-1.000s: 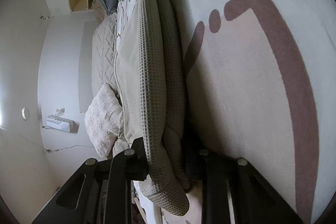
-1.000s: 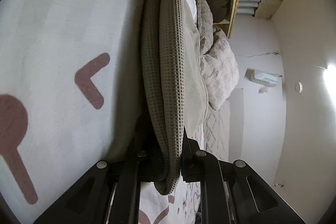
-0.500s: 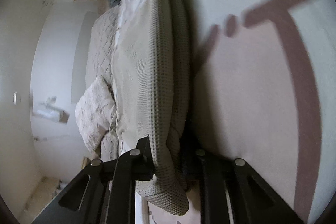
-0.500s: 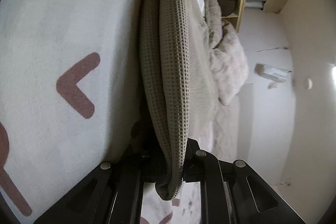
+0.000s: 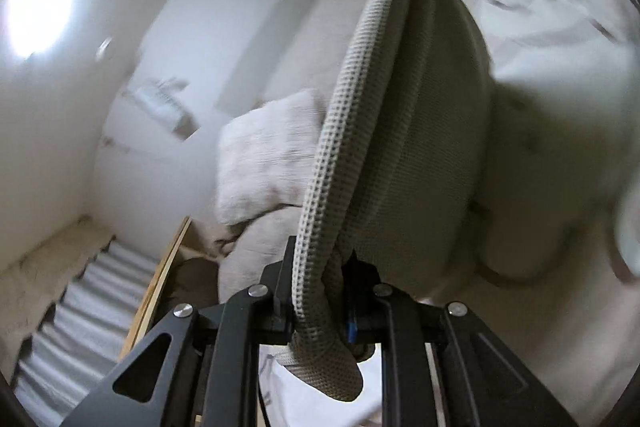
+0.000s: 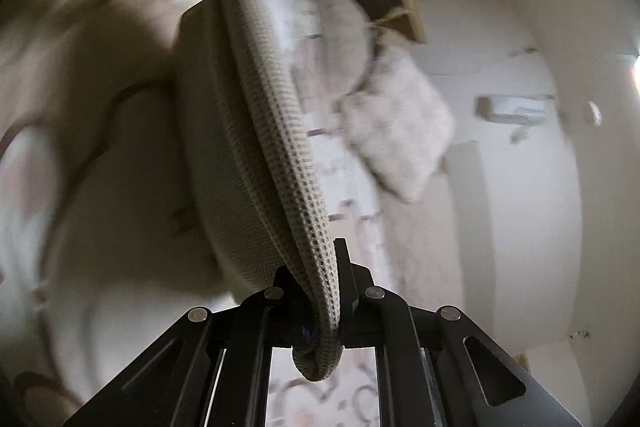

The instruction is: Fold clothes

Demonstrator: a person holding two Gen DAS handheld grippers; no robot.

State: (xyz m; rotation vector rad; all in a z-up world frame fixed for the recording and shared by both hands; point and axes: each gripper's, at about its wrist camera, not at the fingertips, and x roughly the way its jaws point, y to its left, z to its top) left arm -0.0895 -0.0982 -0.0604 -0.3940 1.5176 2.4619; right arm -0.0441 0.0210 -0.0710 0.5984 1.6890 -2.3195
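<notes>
A grey-beige waffle-knit garment (image 5: 400, 107) hangs stretched as a folded band between my two grippers, lifted off the bed. My left gripper (image 5: 320, 291) is shut on one bunched end, which curls out below the jaws. In the right wrist view the same garment (image 6: 264, 155) runs away from my right gripper (image 6: 320, 295). The right jaws are closing with the other end pinched between them. Each far gripper shows only as dark blurred parts at the top edge.
Below lies the bed with a white cover (image 5: 560, 47) printed with brown marks. A fluffy pale pillow (image 6: 396, 119) and a quilted blanket (image 6: 420, 247) lie toward the wall. A power strip (image 6: 516, 109) sits on the white wall. A wooden shelf edge (image 5: 160, 279) is nearby.
Both grippers have risen together with the garment, which has come up off the bedcover. The views have rolled and are blurred by motion, and the bed looks farther away.
</notes>
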